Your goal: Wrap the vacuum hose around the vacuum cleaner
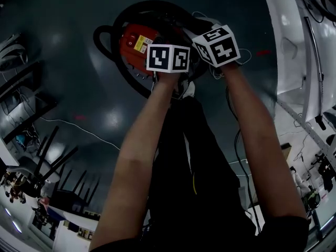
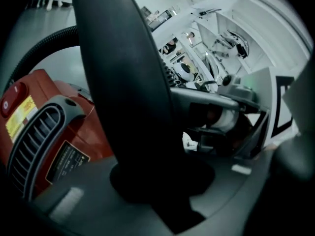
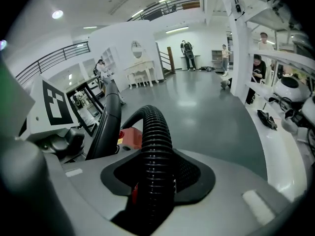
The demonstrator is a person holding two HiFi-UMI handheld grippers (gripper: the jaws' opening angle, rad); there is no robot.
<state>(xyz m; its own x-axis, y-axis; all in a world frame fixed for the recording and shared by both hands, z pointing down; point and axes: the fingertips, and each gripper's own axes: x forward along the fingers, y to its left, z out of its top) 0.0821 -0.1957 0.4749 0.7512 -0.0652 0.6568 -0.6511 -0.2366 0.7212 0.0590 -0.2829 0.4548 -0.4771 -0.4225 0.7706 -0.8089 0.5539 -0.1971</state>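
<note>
left gripper tight on black tube, right gripper tight on ribbed hose, red vacuum cleaner beside

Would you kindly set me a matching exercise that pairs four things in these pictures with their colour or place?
Things:
1. ribbed hose
2. smooth black tube
3. vacuum cleaner body
4. marker cube

Descriptions:
A. red, on the floor
B. white with black squares
C. between the jaws of the left gripper
D. between the jaws of the right gripper

Pairs: 1-D; 2-C; 3-A; 4-B.
</note>
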